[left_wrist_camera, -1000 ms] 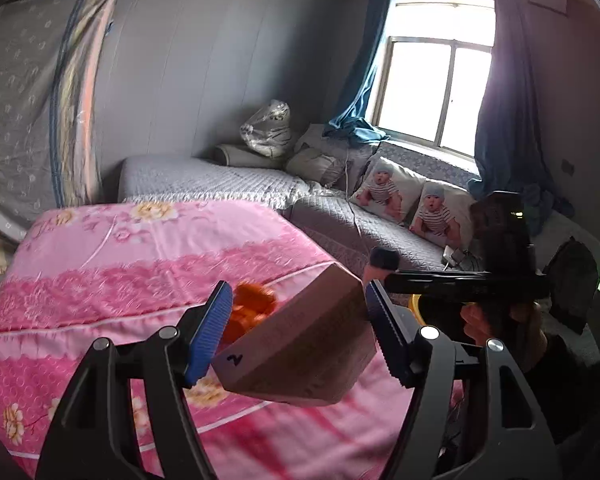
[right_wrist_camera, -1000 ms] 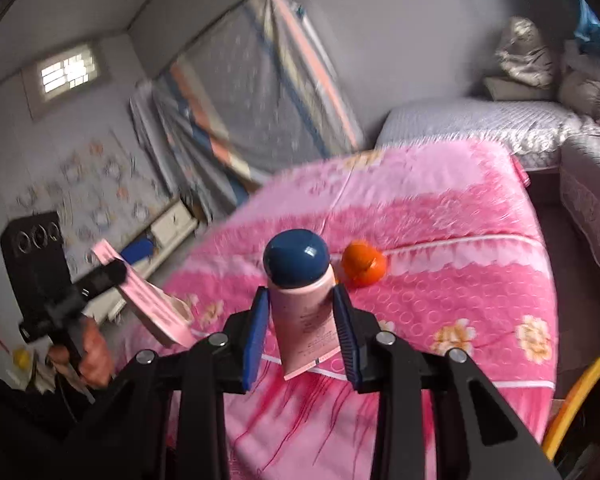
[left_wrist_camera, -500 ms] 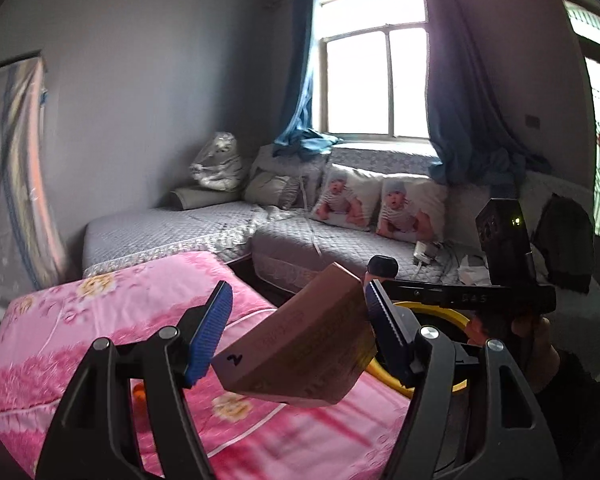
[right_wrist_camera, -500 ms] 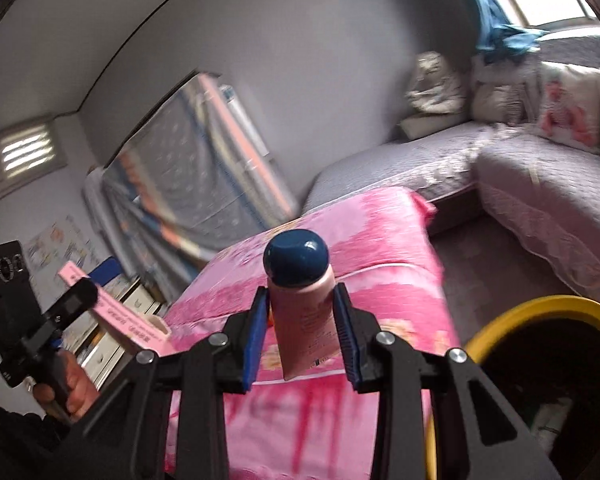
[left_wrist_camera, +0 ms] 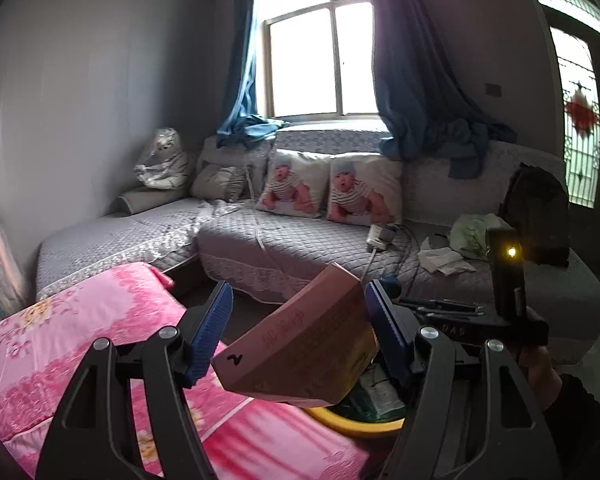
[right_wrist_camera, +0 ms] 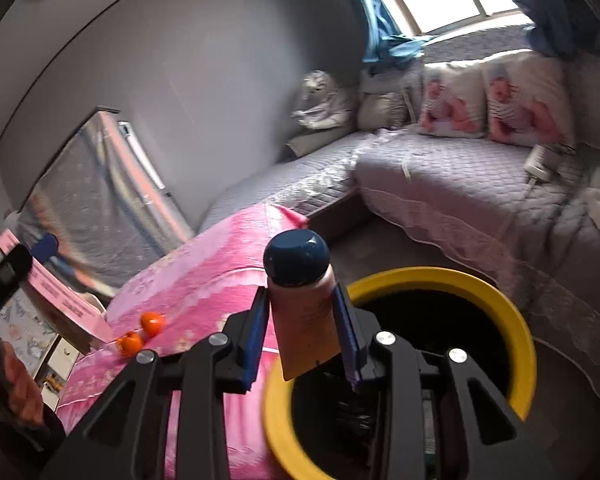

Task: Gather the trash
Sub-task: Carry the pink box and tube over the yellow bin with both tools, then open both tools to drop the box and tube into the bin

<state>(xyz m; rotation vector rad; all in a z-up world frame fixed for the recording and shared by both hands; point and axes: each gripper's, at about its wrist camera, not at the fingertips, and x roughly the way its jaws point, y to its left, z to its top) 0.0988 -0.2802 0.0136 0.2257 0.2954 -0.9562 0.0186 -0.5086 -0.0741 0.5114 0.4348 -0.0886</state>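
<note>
Your left gripper: clamped on a pink carton, which sits tilted between the blue pads with one corner up and a black mark on its near end face. In the left wrist view the carton hangs over the near rim of the yellow bin.

Your right gripper: clamped on a pink tube with a dark blue cap, cap pointing away from you. In the right wrist view the tube's lower end overlaps the rim of the yellow bin.

Yellow bin: round, open-topped, dark inside, standing on the floor just beside the pink flowered bed. Some wrappers or packets show inside it in the left wrist view; what they are you cannot tell.

On the bed, well apart from the bin: two small orange items, side by side, too blurred to name.

Beyond the bin: a grey quilted corner sofa with two printed cushions, a white charger and crumpled tissue. A window with blue curtains stands behind the sofa.
</note>
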